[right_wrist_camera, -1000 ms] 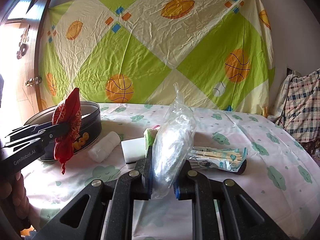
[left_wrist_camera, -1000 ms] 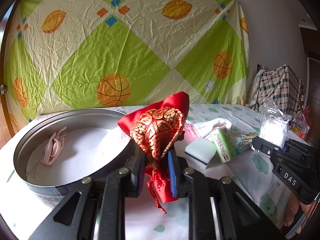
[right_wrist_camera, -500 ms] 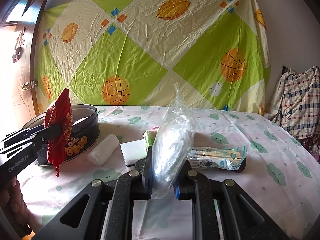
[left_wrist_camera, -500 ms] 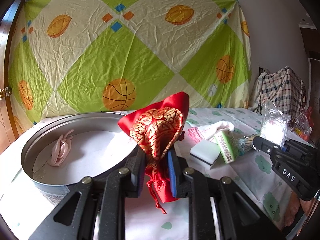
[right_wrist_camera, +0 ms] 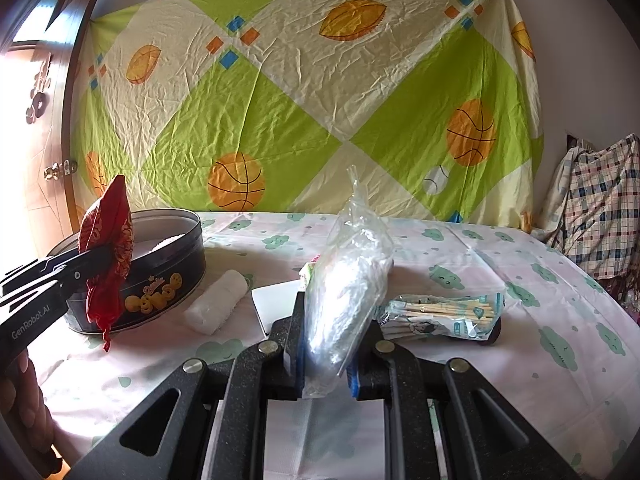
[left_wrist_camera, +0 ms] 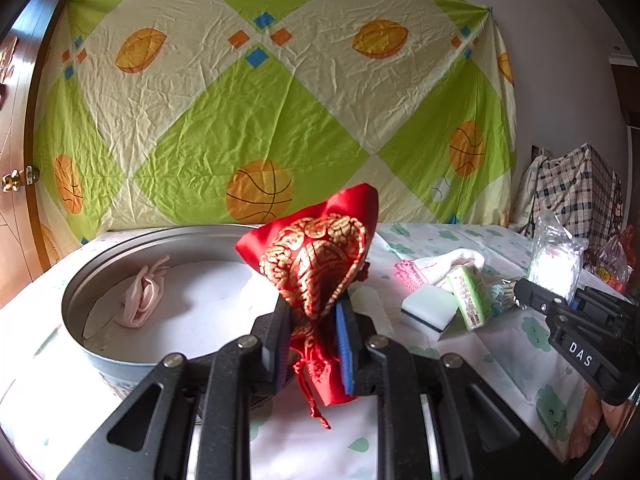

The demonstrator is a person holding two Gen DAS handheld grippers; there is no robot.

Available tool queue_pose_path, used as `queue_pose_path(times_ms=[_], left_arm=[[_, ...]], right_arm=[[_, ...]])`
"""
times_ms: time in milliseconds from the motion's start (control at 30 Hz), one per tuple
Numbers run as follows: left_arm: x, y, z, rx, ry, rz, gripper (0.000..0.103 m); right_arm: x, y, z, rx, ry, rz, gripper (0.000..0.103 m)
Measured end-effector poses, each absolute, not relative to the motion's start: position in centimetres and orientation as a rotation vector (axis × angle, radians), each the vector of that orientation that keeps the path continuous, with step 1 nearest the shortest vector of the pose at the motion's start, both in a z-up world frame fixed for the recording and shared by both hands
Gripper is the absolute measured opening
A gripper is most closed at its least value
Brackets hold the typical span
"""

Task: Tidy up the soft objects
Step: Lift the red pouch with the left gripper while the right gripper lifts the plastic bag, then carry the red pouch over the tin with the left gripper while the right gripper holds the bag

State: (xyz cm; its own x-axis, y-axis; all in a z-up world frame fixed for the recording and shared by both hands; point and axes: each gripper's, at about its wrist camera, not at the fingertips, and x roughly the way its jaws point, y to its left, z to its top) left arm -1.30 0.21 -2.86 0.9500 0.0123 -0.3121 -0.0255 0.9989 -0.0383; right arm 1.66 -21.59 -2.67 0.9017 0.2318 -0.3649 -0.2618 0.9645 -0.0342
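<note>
Table bare beyond tin.

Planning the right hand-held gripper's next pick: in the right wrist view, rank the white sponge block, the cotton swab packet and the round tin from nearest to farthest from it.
1. white sponge block: just ahead-left of the right hand-held gripper, partly hidden by it.
2. cotton swab packet: ahead-right; close to the sponge's distance, so the order of these two is uncertain.
3. round tin: far left, clearly farthest.

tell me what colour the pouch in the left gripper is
Red with gold patterning; the pouch shows best in the left wrist view.
</note>
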Motion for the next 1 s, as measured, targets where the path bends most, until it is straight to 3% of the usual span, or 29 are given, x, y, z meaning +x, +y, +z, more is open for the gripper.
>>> queue_pose_path(times_ms=[1000], left_arm=[[-2.2,2.1,-2.9,-0.065,0.291,0.054,0.019]], right_arm=[[0.7,-18.8,-2.7,-0.097,0.332,0.296,0.017]])
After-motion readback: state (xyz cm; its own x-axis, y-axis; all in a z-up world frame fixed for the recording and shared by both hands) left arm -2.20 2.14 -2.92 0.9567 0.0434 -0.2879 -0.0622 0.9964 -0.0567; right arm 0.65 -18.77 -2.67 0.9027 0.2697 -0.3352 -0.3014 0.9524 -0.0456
